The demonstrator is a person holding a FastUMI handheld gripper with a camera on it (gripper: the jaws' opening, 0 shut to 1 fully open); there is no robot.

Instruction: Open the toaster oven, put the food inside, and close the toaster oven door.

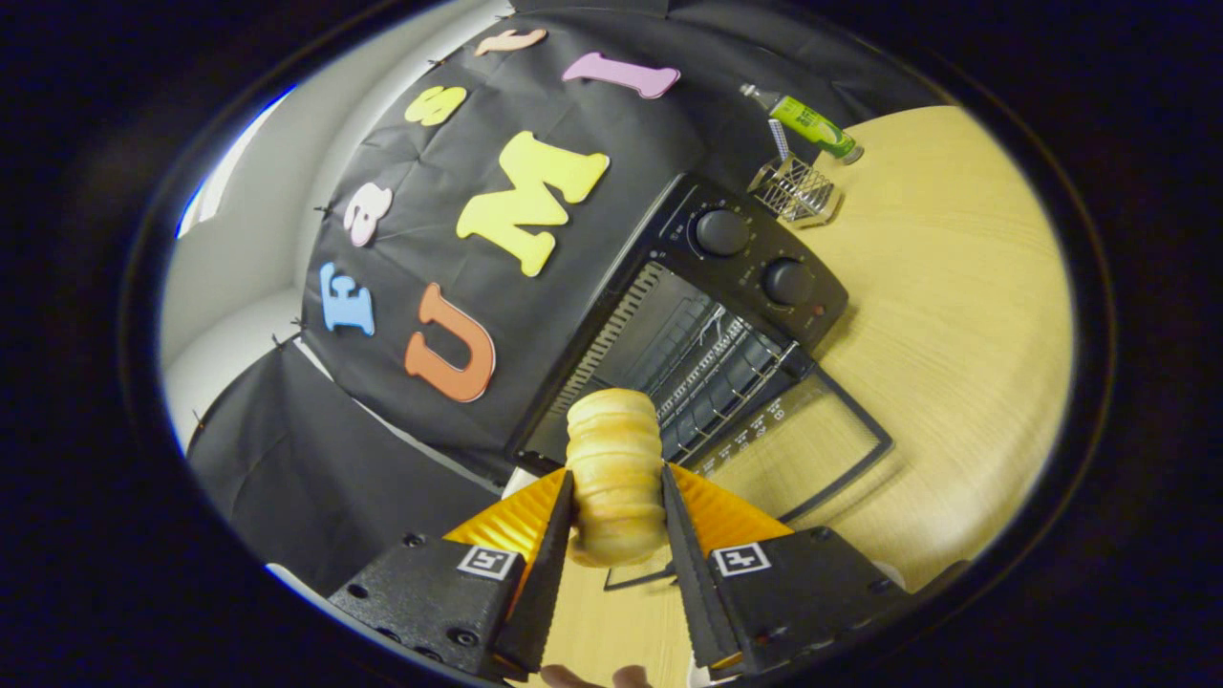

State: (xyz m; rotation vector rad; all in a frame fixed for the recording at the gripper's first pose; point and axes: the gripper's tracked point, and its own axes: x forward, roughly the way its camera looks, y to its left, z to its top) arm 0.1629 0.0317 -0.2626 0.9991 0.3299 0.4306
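The tongs [616,516] stand clamped on a ridged bread roll [613,473], both fingers pressing its sides, held in the air just short of the toaster oven [688,325] whose glass door [812,440] lies dropped open onto the wooden surface [955,315] at about four o'clock from the roll; the wire rack [717,373] inside sits at roughly one o'clock, just beyond the bread; the whole view is canted, so the approach looks angled, and a roll carried in crooked could catch the cavity's frame or the rack's front bar and twist out of the grip; a squeeze too hard may crush it, too soft may drop it onto the door; beyond the oven's two knobs [723,232], a small wire holder [793,191] and a green bottle [812,124] stand well apart at one o'clock, out of harm's way.
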